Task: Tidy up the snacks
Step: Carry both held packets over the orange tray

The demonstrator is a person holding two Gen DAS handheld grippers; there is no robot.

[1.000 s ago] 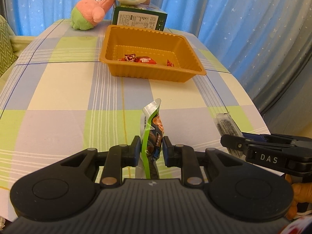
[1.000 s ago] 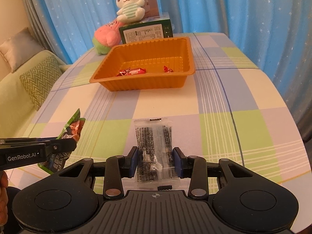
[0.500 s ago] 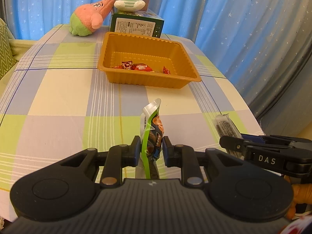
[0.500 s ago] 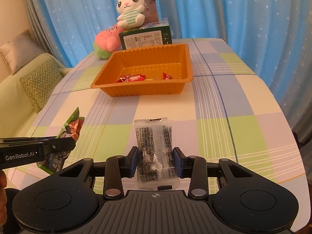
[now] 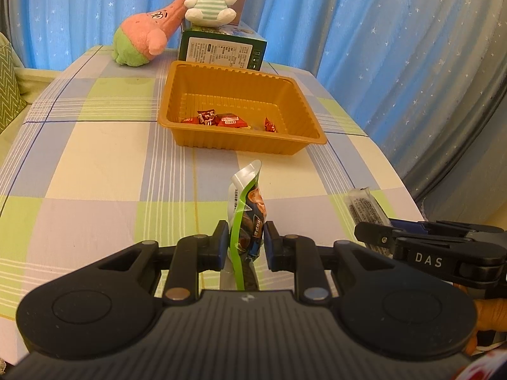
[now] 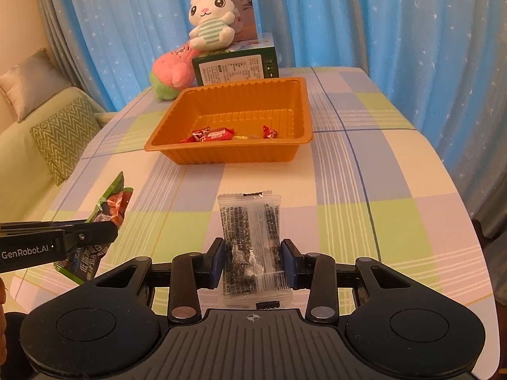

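Snack packets, one per gripper, both held above the checked tablecloth [image 6: 364, 171] short of the orange tray [image 6: 234, 155]. Left gripper [image 5: 244, 247] pinches a green packet [image 5: 245, 218] edge-on; its lower end is hidden behind the gripper body, print unreadable. Right gripper [image 6: 253, 261] clamps a clear packet [image 6: 252, 240] of dark bits flat-on, bottom edge cut off. Right view alone shows the green packet's face [image 6: 104, 221], and a sofa cushion [image 6: 65, 133] left of tray. Red wrapped sweets [image 6: 210, 134] lie inside tray. Behind tray: green box [image 6: 236, 68], rabbit plush [image 6: 212, 22], pink plush [image 6: 172, 72].
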